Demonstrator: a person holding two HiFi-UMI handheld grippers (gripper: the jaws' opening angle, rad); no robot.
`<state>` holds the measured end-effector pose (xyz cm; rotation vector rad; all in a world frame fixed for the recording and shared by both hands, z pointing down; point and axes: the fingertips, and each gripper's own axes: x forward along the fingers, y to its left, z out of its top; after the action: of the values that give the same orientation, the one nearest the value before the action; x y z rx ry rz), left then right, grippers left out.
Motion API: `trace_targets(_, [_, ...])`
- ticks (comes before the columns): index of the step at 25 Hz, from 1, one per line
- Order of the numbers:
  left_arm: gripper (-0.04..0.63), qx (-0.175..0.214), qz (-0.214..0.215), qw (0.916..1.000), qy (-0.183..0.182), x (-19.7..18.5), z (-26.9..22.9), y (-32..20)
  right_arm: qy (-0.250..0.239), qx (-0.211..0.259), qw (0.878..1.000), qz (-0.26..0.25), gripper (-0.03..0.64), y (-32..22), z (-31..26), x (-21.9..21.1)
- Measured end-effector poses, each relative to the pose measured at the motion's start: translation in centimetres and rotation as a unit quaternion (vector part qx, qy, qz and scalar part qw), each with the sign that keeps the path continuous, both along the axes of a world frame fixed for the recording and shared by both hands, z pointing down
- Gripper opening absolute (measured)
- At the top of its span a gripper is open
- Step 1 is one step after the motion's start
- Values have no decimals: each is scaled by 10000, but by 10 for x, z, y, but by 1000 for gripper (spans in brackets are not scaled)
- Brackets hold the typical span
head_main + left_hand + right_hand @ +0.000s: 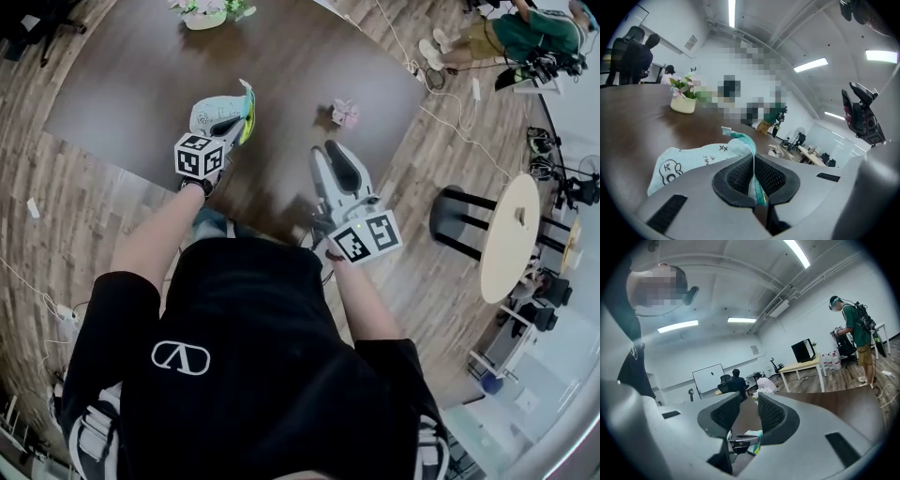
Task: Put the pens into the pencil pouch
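The head camera sat high above the person and looked steeply down on the brown table (281, 66), the left gripper (228, 124) and the right gripper (333, 167). Each gripper camera sat very close behind its own jaws. The left one looked along them, past the pencil pouch (689, 159), to a flower pot (683, 102) far beyond the jaws. The right one looked almost level across the table. All three views showed the table. The head view showed the pot too.

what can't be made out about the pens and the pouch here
- pens: in no view; the pouch may hide them, its inside unseen.
- pouch opening: left gripper view, hidden where the left gripper pinches its edge.
- small thing low between the right gripper jaws: right gripper view, shadowed, too small.
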<state>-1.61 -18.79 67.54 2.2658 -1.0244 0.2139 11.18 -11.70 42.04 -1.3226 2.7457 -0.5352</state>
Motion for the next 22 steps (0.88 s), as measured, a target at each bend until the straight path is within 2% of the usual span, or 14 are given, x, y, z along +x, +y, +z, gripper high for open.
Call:
trace_targets(8, [11, -370, 426, 9984, -23, 30, 50, 4, 185, -246, 9995, -18, 118, 5, 18, 1])
trace_targets(12, [14, -484, 432, 9979, 29, 34, 56, 6, 212, -285, 9994, 13, 118, 6, 22, 4])
trace_targets(18, [15, -194, 409, 9989, 92, 31, 25, 3, 179, -152, 9997, -58, 118, 0, 13, -1])
trace_targets(22, [15, 413, 511, 9978, 74, 24, -29, 0, 227, 36, 9996, -188, 118, -4, 3, -10])
